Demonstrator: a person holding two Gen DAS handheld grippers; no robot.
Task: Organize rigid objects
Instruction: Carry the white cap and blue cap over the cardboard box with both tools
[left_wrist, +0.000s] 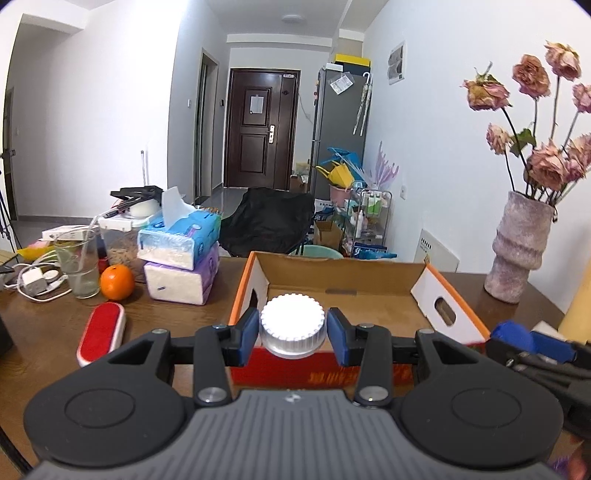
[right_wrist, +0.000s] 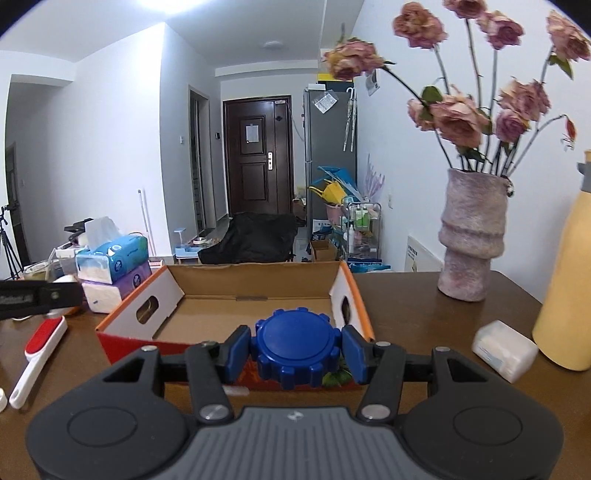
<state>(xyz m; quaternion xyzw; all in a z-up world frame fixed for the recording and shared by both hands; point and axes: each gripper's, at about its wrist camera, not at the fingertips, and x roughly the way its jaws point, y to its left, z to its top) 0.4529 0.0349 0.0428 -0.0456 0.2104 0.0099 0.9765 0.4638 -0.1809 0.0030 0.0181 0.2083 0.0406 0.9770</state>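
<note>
My left gripper (left_wrist: 292, 326) is shut on a white ribbed cap (left_wrist: 292, 317) of a clear container, held at the near edge of the open cardboard box (left_wrist: 343, 291). My right gripper (right_wrist: 297, 349) is shut on a blue notched lid (right_wrist: 297, 341), held over the near wall of the same box (right_wrist: 236, 306). The box is orange and red outside, with bare cardboard inside. The right gripper with its blue lid also shows at the right edge of the left wrist view (left_wrist: 517, 334). What hangs under each cap is hidden.
A red lint brush (left_wrist: 101, 332) lies left of the box, also in the right wrist view (right_wrist: 40, 343). Stacked tissue packs (left_wrist: 181, 254), an orange (left_wrist: 117, 282) and a glass (left_wrist: 79, 266) stand at left. A vase of dried roses (right_wrist: 471, 251), a yellow bottle (right_wrist: 569, 295) and a white packet (right_wrist: 504, 349) stand right.
</note>
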